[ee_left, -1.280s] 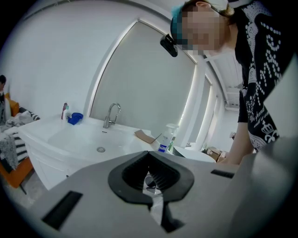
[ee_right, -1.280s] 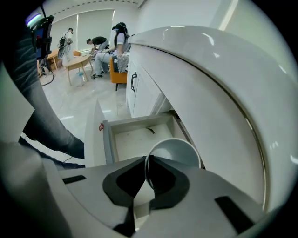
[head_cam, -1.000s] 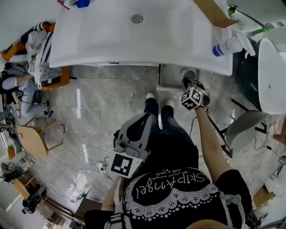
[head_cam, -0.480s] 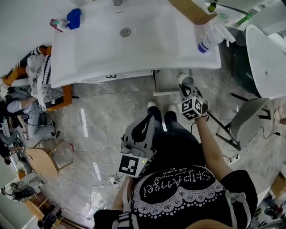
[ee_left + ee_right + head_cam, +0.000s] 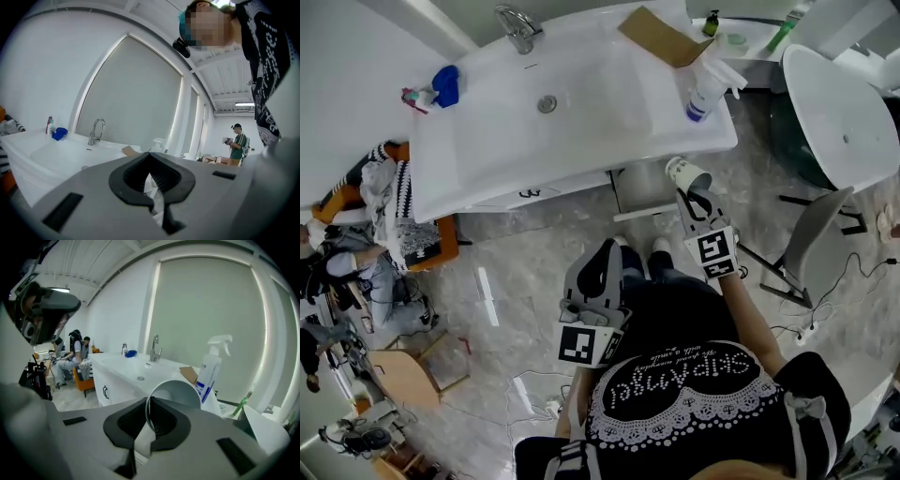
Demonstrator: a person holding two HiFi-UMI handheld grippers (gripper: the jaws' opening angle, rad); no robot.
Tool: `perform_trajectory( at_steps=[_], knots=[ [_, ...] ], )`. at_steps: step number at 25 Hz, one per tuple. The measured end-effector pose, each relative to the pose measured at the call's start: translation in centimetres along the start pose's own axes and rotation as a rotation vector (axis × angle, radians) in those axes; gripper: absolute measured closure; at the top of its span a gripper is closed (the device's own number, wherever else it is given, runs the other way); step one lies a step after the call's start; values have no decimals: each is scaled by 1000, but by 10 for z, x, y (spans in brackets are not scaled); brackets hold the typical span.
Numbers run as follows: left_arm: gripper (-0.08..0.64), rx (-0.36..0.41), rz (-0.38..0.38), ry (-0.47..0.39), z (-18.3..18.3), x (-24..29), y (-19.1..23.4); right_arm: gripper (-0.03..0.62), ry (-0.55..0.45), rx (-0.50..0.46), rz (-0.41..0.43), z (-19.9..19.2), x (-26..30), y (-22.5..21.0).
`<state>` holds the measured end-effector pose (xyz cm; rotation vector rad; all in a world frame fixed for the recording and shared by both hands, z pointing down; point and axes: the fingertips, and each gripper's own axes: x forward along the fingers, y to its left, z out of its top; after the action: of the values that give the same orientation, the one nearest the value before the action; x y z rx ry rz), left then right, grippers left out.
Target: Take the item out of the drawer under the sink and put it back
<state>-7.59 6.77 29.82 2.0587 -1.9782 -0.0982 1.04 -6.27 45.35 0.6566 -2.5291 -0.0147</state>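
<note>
A white paper cup (image 5: 686, 174) hangs tilted just in front of the white sink's (image 5: 581, 112) right end, its open mouth facing the counter. My right gripper (image 5: 692, 192) is shut on the cup's rim; in the right gripper view the cup (image 5: 180, 392) sits between the black pads (image 5: 161, 420). Below the sink's right part a grey drawer (image 5: 633, 187) stands out. My left gripper (image 5: 598, 258) is held close to the person's body, jaws together, nothing in them; it (image 5: 152, 187) points level toward the sink.
On the counter stand a spray bottle (image 5: 705, 89), a piece of cardboard (image 5: 661, 37), a faucet (image 5: 517, 28) and a blue cloth (image 5: 445, 84). A grey chair (image 5: 811, 248) and a white fixture (image 5: 844, 112) are at the right. An orange seat with clothes (image 5: 403, 225) is at the left.
The right gripper has risen with the cup from low beside the drawer up to the sink's edge and has rolled. The left gripper has shifted slightly upward.
</note>
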Motion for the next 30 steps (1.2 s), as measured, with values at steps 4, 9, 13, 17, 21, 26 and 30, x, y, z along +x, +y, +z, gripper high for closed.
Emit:
perform_trajectory(
  at_steps=[4, 9, 13, 17, 21, 26, 30],
  knots=[
    [557, 7, -21, -36, 9, 8, -10, 568, -84, -6, -11, 28, -24, -5],
    [557, 26, -59, -63, 17, 15, -29, 568, -181, 64, -48, 48, -62, -22],
    [557, 34, -85, -65, 15, 19, -45, 568, -251, 121, -67, 62, -93, -33],
    [557, 36, -96, -74, 12, 22, -59, 568, -301, 157, -83, 69, -126, -40],
    [557, 33, -92, -82, 8, 24, -70, 568, -334, 155, -86, 74, -154, -46],
    [557, 37, -86, -101, 5, 26, -83, 568, -347, 126, -98, 62, -179, -51],
    [557, 37, -98, -92, 3, 29, -92, 568, -341, 195, -95, 52, -191, -50]
  ],
)
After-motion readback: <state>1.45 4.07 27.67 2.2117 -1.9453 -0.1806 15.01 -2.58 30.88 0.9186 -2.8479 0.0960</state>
